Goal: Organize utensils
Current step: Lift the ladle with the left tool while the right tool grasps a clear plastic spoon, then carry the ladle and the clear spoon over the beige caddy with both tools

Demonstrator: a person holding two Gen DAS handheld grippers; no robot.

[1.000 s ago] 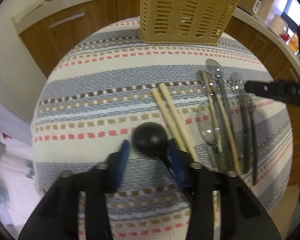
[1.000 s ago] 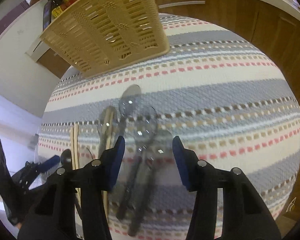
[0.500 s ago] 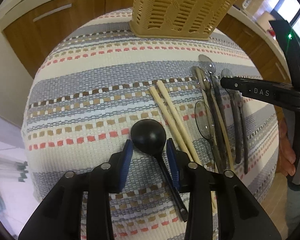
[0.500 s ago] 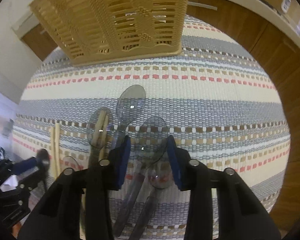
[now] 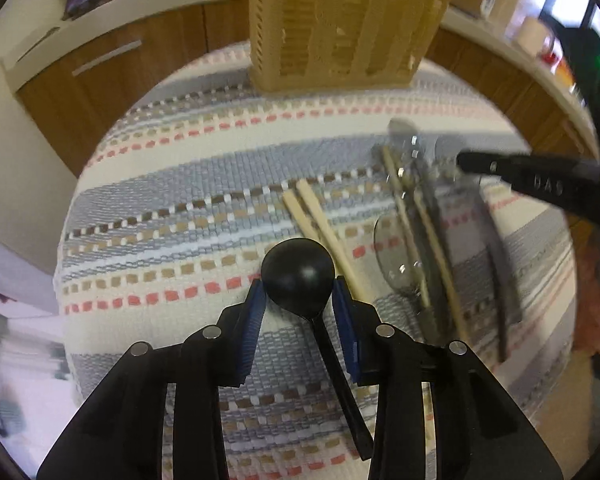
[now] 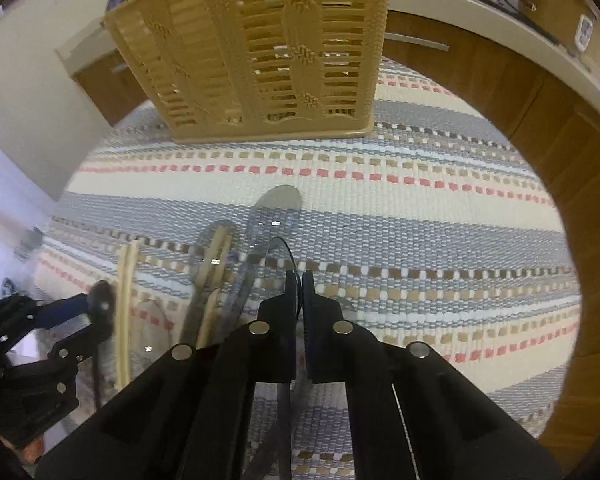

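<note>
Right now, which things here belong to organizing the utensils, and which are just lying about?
Job: black spoon, clear spoon, wooden chopsticks, beige slotted basket.

Lying about: striped cloth, wood cabinets, countertop cooker.

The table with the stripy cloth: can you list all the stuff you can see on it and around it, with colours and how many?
Basket: one, tan plastic with slots, standing at the far end of the cloth.
Black spoon: one, its bowl between the left gripper's blue pads, which are closing.
Clear spoon held: one, see-through grey, edge-up in the right gripper.
Other clear spoons: at least three, see-through grey, lying side by side on the cloth.
Chopsticks: two pale wooden pairs, one beside the black spoon, one across the clear spoons.
Tablecloth: one, cream with grey, red and brown stripes.
Cabinets: brown wood, white counter on top, behind the table.
Left gripper: black, blue pads.
Right gripper: black, shut on the clear spoon.
</note>
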